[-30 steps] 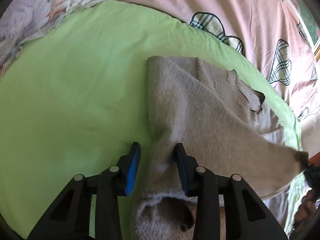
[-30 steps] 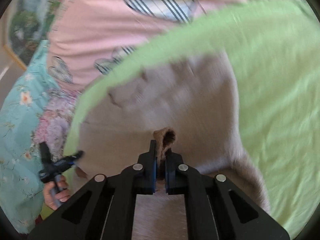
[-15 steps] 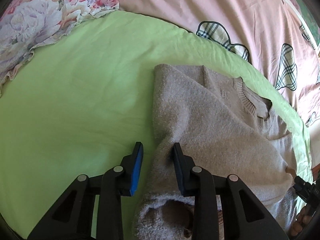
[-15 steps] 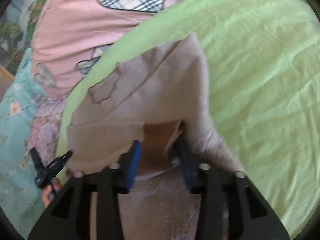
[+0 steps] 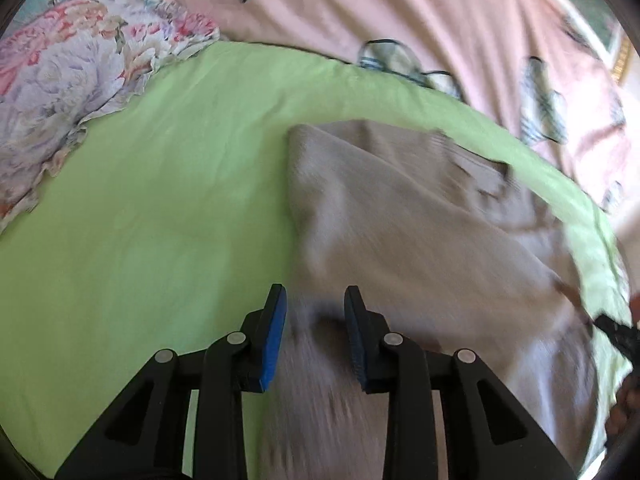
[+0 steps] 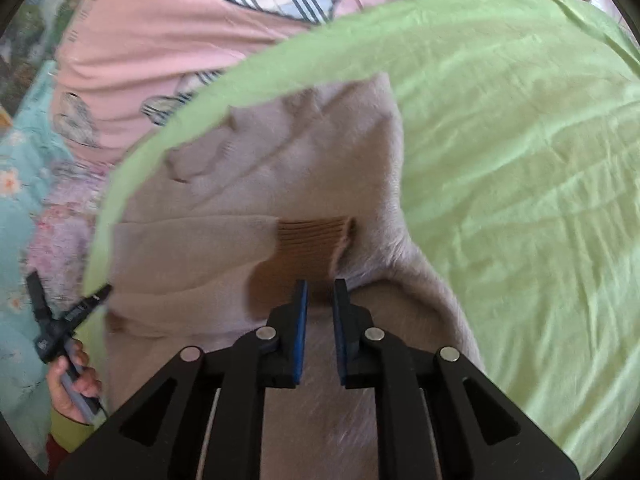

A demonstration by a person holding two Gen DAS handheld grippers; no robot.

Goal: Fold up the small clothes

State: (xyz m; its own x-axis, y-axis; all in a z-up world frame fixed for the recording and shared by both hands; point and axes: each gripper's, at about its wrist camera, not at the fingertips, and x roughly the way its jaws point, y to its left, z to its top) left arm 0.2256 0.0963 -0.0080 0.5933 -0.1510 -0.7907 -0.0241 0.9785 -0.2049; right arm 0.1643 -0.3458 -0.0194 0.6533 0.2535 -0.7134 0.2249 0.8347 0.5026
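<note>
Slippage is the risk we see first: the beige knit sweater [image 6: 280, 184] is soft, fuzzy and limp, and it lies on a smooth green sheet [image 6: 520, 140], so any drag could pull the whole garment along instead of folding it. Our right gripper [image 6: 319, 292] hangs over the sweater's lower middle, just behind the ribbed brown cuff [image 6: 312, 236] of the sleeve laid across the body; its jaws stand slightly apart with nothing pinched between them, so we read it as released. If it lifts carelessly, the blue pads could catch the loose knit and undo the sleeve fold.

Our left gripper [image 5: 314, 304] is spread wide at the sweater's left edge, one finger over the sheet, the other over the knit, grasping nothing. Closing here might take only the top layer, or a pinch of sheet with it, and skew the next fold.

The sweater has a ribbed neckline [image 5: 476, 164] at its far end, toward the pink quilt [image 5: 400, 12] with plaid hearts. A frilled floral cover [image 5: 72, 80] lies beyond the sheet, far left of the sweater. Motion blur hides finer creases.
</note>
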